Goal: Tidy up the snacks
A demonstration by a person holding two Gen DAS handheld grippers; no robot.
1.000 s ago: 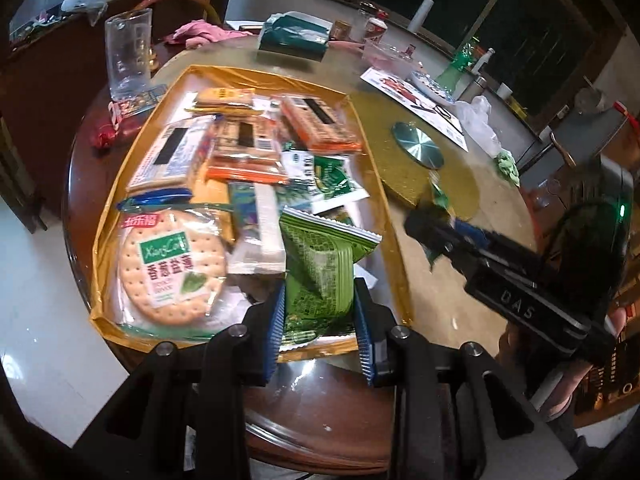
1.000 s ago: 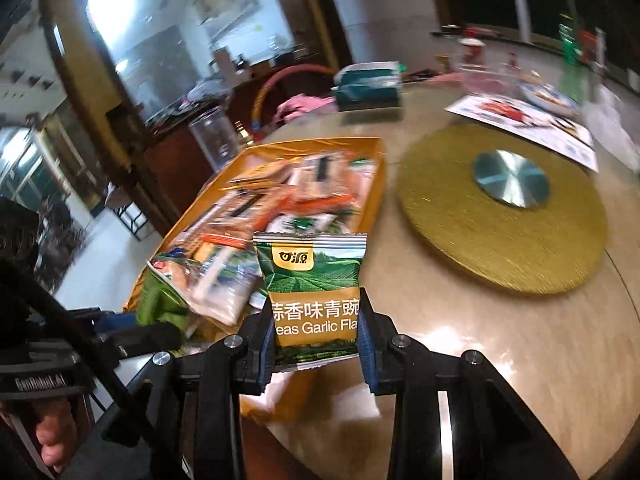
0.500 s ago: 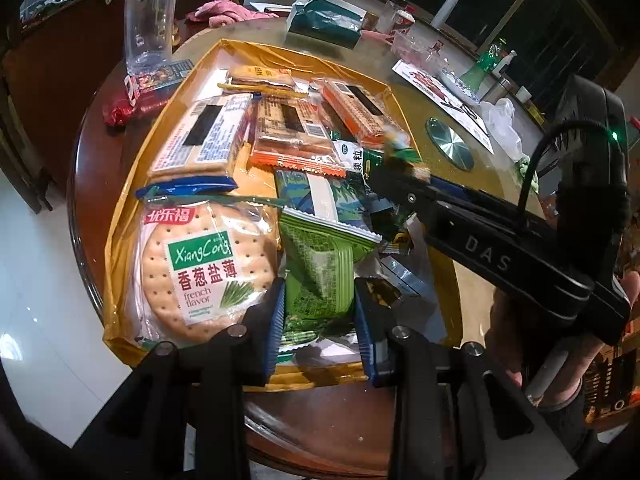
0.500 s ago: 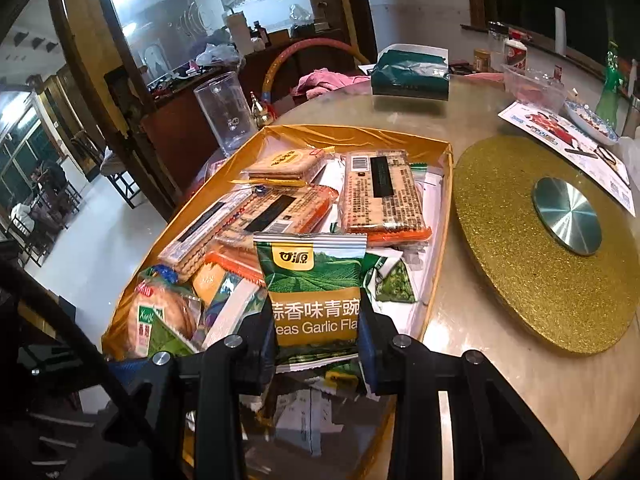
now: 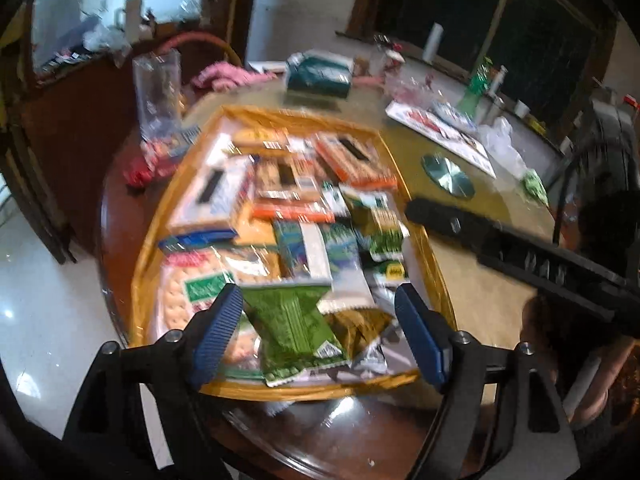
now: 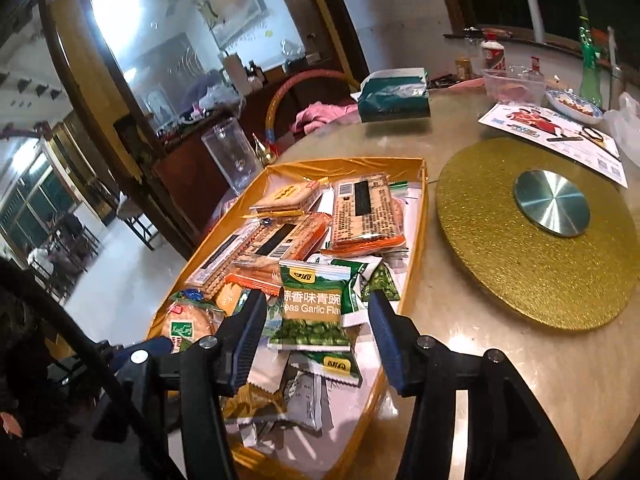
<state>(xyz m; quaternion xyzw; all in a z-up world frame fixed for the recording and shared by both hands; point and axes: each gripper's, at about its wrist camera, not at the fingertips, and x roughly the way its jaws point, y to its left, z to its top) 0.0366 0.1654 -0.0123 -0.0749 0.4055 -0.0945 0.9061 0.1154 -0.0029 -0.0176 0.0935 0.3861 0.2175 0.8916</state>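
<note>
A gold tray [image 5: 430, 248] [image 6: 418, 216] on the round table holds several snack packets. My left gripper [image 5: 318, 334] is open above the tray's near end; a green snack packet [image 5: 294, 330] lies between its jaws, not pinched. My right gripper [image 6: 316, 328] is open over the tray's near end; a green garlic pea packet [image 6: 314, 304] lies on the pile between its jaws. A round cracker pack [image 5: 180, 300] [image 6: 186, 326] lies at the tray's near left. Orange cracker packs [image 5: 352, 158] [image 6: 366, 210] lie farther back. The right gripper also shows in the left wrist view [image 5: 440, 216].
A gold turntable [image 6: 536, 264] with a silver hub [image 6: 552, 202] sits right of the tray. A clear pitcher [image 6: 232, 156] stands at the tray's far left. A green tissue pack [image 6: 394, 98], a leaflet [image 6: 556, 136] and bottles stand at the back.
Both grippers have opened and let go of their green packets, which now lie in the tray. The right gripper has pulled back toward the tray's right side.
</note>
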